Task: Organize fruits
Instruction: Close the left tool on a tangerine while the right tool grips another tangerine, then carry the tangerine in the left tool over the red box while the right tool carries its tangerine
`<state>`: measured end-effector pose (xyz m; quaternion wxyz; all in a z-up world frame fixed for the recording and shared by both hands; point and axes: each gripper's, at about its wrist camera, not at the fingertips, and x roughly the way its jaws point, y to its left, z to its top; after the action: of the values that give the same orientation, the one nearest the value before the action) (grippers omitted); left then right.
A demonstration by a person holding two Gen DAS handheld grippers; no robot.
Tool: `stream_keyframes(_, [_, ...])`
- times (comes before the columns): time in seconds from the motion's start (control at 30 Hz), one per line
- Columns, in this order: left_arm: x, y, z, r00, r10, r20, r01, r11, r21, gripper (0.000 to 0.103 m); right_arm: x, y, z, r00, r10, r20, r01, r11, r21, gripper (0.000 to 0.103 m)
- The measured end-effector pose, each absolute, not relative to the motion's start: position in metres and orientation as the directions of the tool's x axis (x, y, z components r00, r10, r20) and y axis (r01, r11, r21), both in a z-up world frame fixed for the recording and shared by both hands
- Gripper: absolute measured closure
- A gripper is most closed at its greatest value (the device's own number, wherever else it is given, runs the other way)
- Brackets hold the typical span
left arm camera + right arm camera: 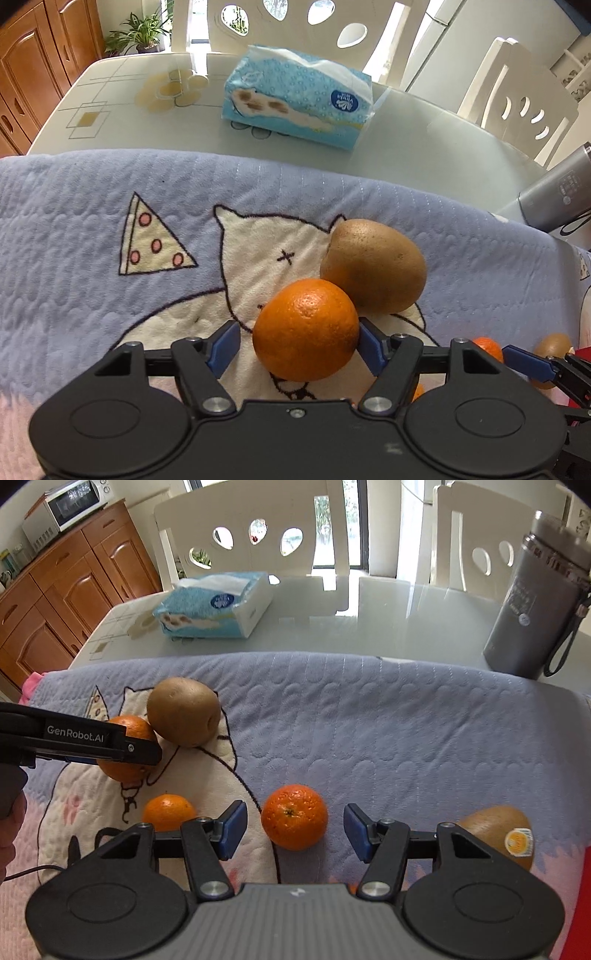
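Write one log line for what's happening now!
left tool: open around orange | right tool: open around orange | kiwi: touching left orange

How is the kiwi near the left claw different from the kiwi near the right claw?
The kiwi near the left claw touches an orange and shows no sticker; the kiwi near the right claw lies alone and has a yellow sticker. Both are brown and rest on the blanket.

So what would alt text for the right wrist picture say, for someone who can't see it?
An open two-finger tool frames an orange on a lilac cat-print blanket. To the left, a second tool reaches around another orange beside a kiwi; a tissue pack sits behind.
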<state>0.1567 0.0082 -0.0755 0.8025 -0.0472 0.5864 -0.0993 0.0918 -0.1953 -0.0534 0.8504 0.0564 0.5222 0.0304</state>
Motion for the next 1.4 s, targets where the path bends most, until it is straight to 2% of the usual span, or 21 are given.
stream_keyframes(0.4, [0.151,-0.003,-0.084,0.336,-0.175,-0.925,0.134,0.981,-0.137,0.019,0.099,-0.187,-0.069,0.427,0.123,-0.896,-0.008,0.991,0.132,0.042])
stream_keyframes(0.47, [0.151,-0.003,-0.084,0.339,-0.173,-0.925,0.128,0.982,-0.136,0.019,0.098,-0.186,-0.069,0.425,0.115,-0.898,-0.011,0.992,0.122,0.048])
stream_keyframes(0.53, [0.15,-0.004,-0.083,0.346,-0.167,-0.923,0.129,0.983,-0.13,0.021,0.097,-0.185,-0.067,0.424,0.092,-0.901,-0.018,0.995,0.094,0.06])
stream_keyframes(0.6, [0.146,-0.004,-0.082,0.368,-0.156,-0.917,0.13,0.985,-0.115,0.032,0.095,-0.188,-0.064,0.427,0.1,-0.899,-0.016,0.995,0.103,0.06])
stream_keyframes(0.67, [0.142,-0.003,-0.08,0.387,-0.165,-0.907,0.132,0.984,-0.122,0.036,0.091,-0.191,-0.063,0.426,0.122,-0.897,-0.003,0.991,0.133,0.061])
stream_keyframes(1.4, [0.097,0.006,-0.054,0.4,-0.144,-0.905,0.072,0.989,-0.126,0.037,0.051,-0.199,-0.032,0.472,0.174,-0.864,0.018,0.978,0.206,0.061])
